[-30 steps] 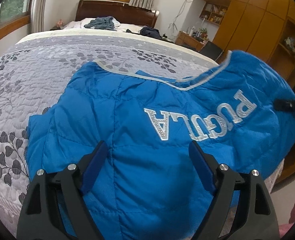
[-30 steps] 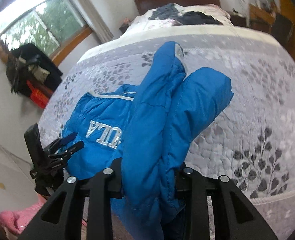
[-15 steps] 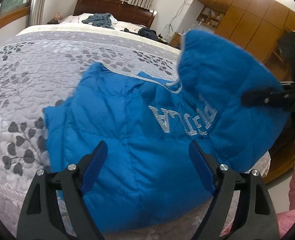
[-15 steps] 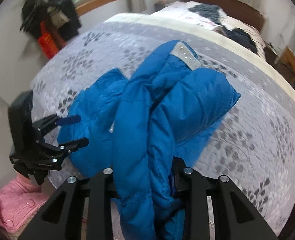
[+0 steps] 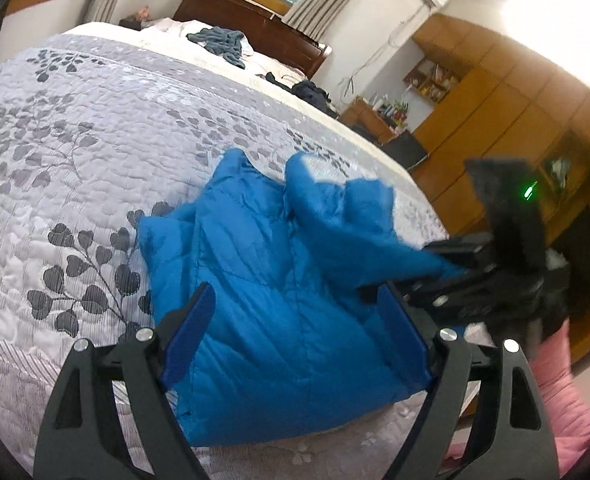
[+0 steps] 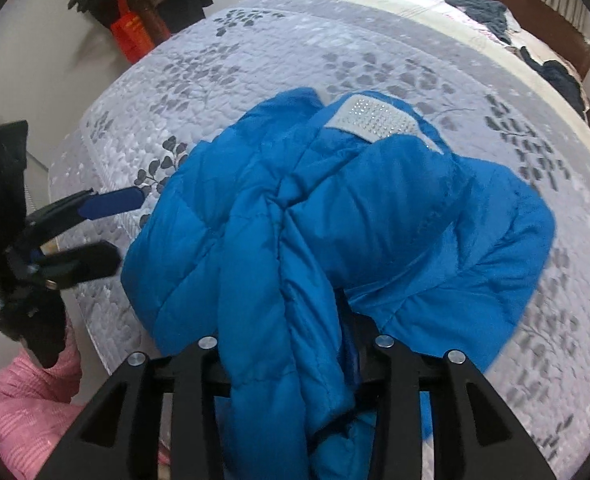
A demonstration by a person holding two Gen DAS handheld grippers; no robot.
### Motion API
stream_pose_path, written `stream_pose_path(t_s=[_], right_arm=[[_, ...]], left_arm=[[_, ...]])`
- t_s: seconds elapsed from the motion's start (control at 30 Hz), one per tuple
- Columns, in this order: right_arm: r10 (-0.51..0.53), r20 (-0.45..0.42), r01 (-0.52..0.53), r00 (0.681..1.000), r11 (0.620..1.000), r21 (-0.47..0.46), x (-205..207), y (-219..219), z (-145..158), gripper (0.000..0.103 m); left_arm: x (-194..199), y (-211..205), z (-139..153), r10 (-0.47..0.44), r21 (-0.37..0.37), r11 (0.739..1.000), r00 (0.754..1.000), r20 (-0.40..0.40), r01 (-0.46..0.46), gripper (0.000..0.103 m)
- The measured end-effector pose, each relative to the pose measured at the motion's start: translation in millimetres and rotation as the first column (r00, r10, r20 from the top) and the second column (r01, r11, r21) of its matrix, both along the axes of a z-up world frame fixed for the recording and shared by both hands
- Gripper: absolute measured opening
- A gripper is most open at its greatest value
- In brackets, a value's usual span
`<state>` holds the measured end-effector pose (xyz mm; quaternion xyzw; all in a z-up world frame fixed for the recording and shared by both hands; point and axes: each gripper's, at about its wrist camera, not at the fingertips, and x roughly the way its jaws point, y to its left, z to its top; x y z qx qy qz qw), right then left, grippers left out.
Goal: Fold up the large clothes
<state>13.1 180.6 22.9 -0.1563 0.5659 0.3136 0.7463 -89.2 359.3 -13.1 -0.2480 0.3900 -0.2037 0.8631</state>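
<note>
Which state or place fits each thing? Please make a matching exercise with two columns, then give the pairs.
Things:
1. left hand-held gripper
2. right hand-held gripper
3. blue jacket
4. dark clothes

States or places:
A. near the headboard
B. open, holding nothing
C. shut on fabric
D. bunched on the grey quilt

Pairs: 1-B, 2-C, 3-D, 4-A

Right gripper (image 6: pixel 295 364) fingers buried in blue jacket (image 6: pixel 335 220) folds; jacket's lettering hidden.

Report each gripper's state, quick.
Left gripper: open, holding nothing, above the blue quilted jacket.
Right gripper: shut on the blue quilted jacket.
</note>
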Motion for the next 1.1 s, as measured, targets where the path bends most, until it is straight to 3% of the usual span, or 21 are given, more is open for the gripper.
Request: stream_pose_path(t_s=[0.23,0.33,0.47,0.53,0.63,0.77,0.83,0.93,1.1], right_arm=[[0.019,0.001,-0.019,1.000,0.998,0.058,-5.6,-1.0,1.9,0.054],[0.022,0.030,-0.026,0.999,0.993,0.115,-18.8,-11.8,26.3,0.062],[0.010,0.042,-0.019,0.999,0.977,0.215,-28.8,-36.6,59.1,0.063],[-0.018,0.040,0.006,0.999,0.960,0.281,-26.1,-54.6,76.1,0.063],[-0.109,0.102,0.076,0.989,0.957,0.281,-13.1,-76.2,89.5,0.062],[-0.234,0.108,0.212,0.966,0.960,0.183,16.7,-94.8,65.8,0.060],[-0.246,0.043,0.235,0.968,0.956,0.176,26.4,-98.2,44.2,0.059],[-0.203,-0.044,0.207,0.978,0.959,0.192,30.5,-86.9,16.1,0.059],[-0.133,-0.011,0.132,0.991,0.970,0.205,17.2,-57.9,2.1,0.059]], left_arm=[[24.2,6.4,-3.6,-0.026,-0.084,0.996,0.999,-0.024,0.024,0.083],[38.8,1.9,-4.5,-0.046,-0.112,0.993,0.998,-0.040,0.042,0.083],[60.7,-6.5,-6.4,-0.085,-0.151,0.985,0.996,-0.040,0.079,0.083],[71.2,-10.2,-8.5,-0.100,-0.174,0.980,0.994,-0.043,0.091,0.083],[85.2,-16.6,-15.2,-0.126,-0.218,0.970,0.991,-0.055,0.111,0.083],[99.6,-16.0,-31.5,-0.124,-0.270,0.958,0.988,-0.092,0.095,0.083],[103.4,-16.1,-35.3,-0.125,-0.289,0.953,0.988,-0.092,0.094,0.083],[109.0,-21.8,-32.9,-0.145,-0.290,0.949,0.987,-0.068,0.119,0.083],[126.6,-47.1,-33.2,-0.211,-0.255,0.949,0.974,-0.079,0.185,0.085]])
